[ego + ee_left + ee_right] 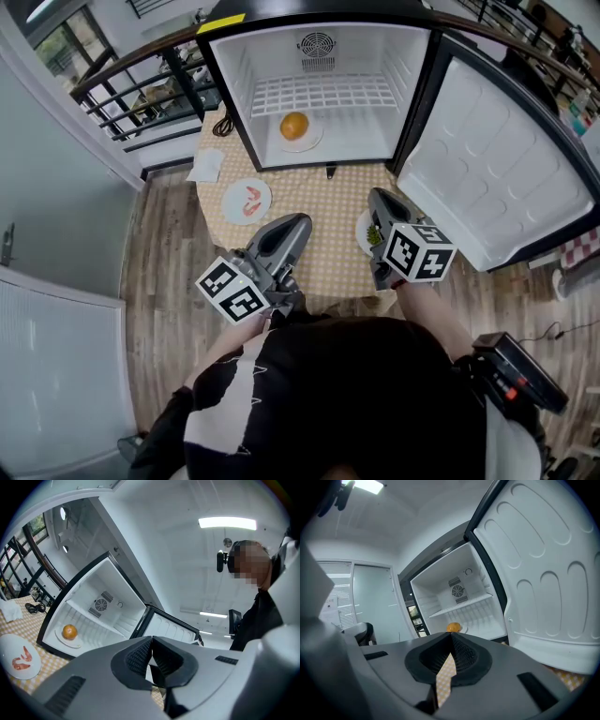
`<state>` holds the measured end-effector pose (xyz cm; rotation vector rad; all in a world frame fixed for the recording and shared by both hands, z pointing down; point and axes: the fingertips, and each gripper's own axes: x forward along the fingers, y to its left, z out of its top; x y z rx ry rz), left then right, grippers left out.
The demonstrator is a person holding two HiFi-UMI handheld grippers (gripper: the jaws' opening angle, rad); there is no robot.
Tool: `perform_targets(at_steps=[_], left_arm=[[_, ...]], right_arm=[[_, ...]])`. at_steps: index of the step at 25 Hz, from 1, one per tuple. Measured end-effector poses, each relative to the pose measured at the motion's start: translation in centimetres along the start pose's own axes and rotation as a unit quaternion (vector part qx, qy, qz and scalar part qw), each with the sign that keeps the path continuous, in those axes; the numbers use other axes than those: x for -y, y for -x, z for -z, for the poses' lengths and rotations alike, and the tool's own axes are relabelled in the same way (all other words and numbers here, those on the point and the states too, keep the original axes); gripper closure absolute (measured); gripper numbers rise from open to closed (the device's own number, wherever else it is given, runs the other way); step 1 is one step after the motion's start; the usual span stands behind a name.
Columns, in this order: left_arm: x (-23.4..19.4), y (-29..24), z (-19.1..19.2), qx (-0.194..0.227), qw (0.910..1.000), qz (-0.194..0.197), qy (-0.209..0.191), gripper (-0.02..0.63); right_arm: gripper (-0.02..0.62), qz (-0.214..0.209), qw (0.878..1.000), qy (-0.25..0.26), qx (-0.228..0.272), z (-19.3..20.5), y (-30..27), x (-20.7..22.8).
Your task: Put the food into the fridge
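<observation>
Left tongs (pixel 302 221) and right tongs (pixel 380 195) pressed together, empty. Shrimp plate (pixel 247 201): likely rigid, slick, breakable; pinch the rim.

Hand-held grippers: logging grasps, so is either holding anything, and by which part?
Nothing held: left hand-held gripper and right hand-held gripper are both shut, empty.

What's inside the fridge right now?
An orange on a white plate, below a bare wire shelf; fan grille at the back. The plate's middle is covered by the orange.
</observation>
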<state>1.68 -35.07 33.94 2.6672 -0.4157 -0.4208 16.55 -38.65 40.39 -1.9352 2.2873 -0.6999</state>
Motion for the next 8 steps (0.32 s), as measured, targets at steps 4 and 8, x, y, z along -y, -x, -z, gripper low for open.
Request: perform_targets(at_steps=[4, 8], left_arm=[[0.55, -0.1, 0.48, -0.005, 1.0, 0.005, 0.001, 0.591], [0.73, -0.04, 0.67, -0.002, 1.0, 0.004, 0.002, 0.591]], right_arm=[[0.578, 0.001, 1.0, -0.001, -0.003, 0.42, 0.51, 0.0], [0.578, 0.002, 1.0, -0.001, -0.01, 1.06, 0.68, 0.17]])
